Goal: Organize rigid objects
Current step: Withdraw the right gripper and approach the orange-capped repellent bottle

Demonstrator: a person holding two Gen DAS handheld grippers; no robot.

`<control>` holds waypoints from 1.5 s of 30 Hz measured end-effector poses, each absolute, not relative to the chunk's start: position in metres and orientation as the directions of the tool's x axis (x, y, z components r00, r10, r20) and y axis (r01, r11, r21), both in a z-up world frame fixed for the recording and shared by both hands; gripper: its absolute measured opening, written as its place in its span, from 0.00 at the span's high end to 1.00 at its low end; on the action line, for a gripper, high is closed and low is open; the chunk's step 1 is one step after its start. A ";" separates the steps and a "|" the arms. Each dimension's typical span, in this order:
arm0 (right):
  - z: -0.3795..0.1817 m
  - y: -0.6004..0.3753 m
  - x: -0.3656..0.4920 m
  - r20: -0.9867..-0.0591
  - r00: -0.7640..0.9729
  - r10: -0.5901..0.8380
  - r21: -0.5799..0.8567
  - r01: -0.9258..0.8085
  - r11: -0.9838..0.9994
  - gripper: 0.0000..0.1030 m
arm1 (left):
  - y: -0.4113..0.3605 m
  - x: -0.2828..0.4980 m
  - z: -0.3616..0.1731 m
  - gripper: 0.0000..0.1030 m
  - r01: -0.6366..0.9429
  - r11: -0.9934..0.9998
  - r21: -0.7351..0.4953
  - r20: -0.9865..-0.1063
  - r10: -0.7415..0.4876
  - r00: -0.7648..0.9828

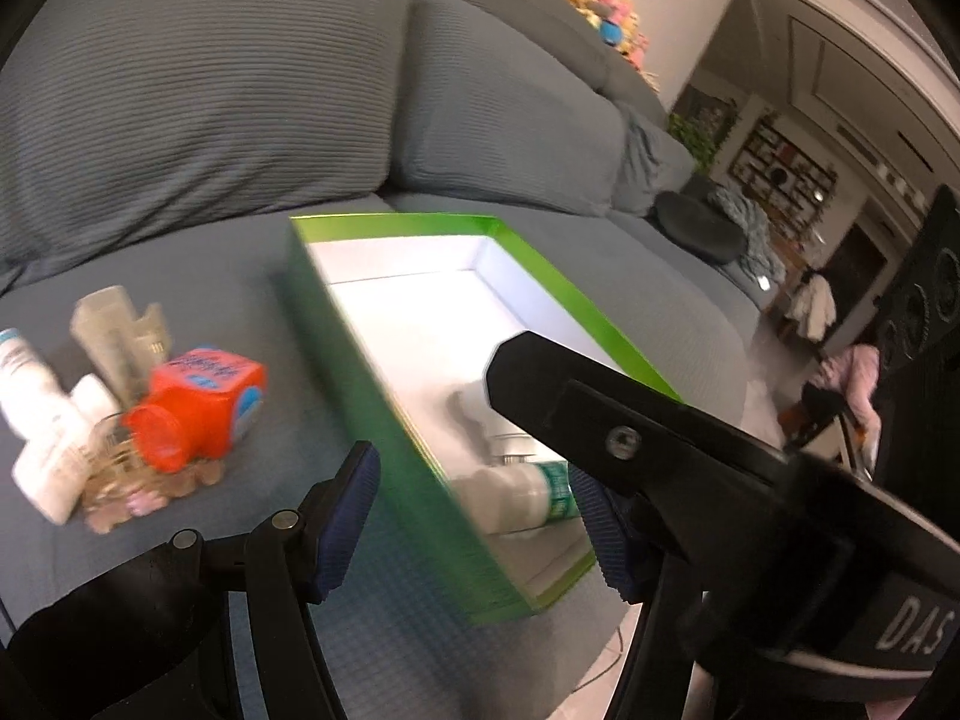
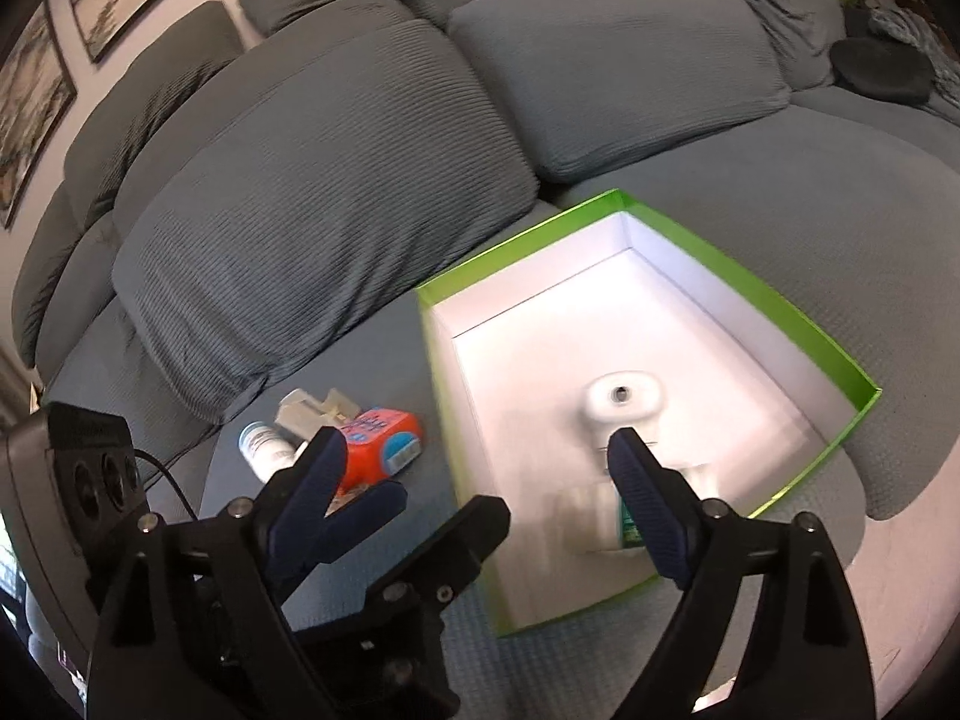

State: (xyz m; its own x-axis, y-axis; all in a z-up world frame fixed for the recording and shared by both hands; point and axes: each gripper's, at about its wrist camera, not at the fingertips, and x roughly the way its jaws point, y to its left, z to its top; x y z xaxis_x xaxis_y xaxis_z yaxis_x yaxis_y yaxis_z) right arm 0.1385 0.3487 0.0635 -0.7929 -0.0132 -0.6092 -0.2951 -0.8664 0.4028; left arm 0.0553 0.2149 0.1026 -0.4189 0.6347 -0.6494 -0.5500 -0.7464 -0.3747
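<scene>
Both of my tongs hang over the sofa seat, nothing clamped in either. Farthest left lies a small heap: white bottles [image 1: 45,420], a clear tube [image 1: 111,339] and an orange bottle [image 1: 201,405] tipped on its side, all touching. My left tongs [image 1: 474,531] come next, pads apart, straddling the near wall of the green box [image 1: 372,396] without pressing it. Inside that box, at its near end, rests a white bottle with a green label [image 2: 624,420], lying down. My right tongs [image 2: 477,498] gape wide above it, empty.
</scene>
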 end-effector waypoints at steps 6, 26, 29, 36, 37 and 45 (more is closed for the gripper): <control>0.067 0.327 0.129 -0.602 -0.796 -0.062 0.412 -0.244 -0.878 0.13 | 0.186 0.051 0.103 0.35 -0.489 -0.798 -0.352 -0.668 0.580 -0.466; 0.044 0.263 0.080 -0.638 -0.723 -0.265 0.489 -0.114 -0.865 0.13 | 0.077 0.026 0.070 0.24 -0.243 -0.892 -0.382 -0.757 0.453 -0.471; 0.036 0.256 0.068 -0.666 -0.693 -0.274 0.483 -0.121 -0.867 0.13 | 0.071 0.020 0.061 0.24 -0.219 -0.888 -0.404 -0.770 0.459 -0.443; 0.028 0.267 0.056 -0.694 -0.678 -0.242 0.479 -0.183 -0.859 0.13 | 0.070 0.014 0.058 0.24 -0.212 -0.878 -0.430 -0.770 0.479 -0.422; 0.026 0.272 0.054 -0.691 -0.680 -0.244 0.496 -0.200 -0.845 0.13 | 0.070 0.014 0.059 0.24 -0.218 -0.874 -0.434 -0.765 0.485 -0.423; 0.016 0.275 0.032 -0.728 -0.652 -0.213 0.482 -0.265 -0.835 0.32 | 0.065 0.015 0.062 0.24 -0.209 -0.879 -0.428 -0.768 0.476 -0.428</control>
State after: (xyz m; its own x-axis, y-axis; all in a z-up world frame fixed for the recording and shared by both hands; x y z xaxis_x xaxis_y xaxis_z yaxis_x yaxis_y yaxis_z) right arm 0.0320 0.2750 0.0156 -0.6521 -0.2130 -0.7276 -0.2650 -0.8352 0.4819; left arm 0.0149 0.0645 0.0616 -0.4282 0.4763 -0.7680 -0.2094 -0.8790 -0.4284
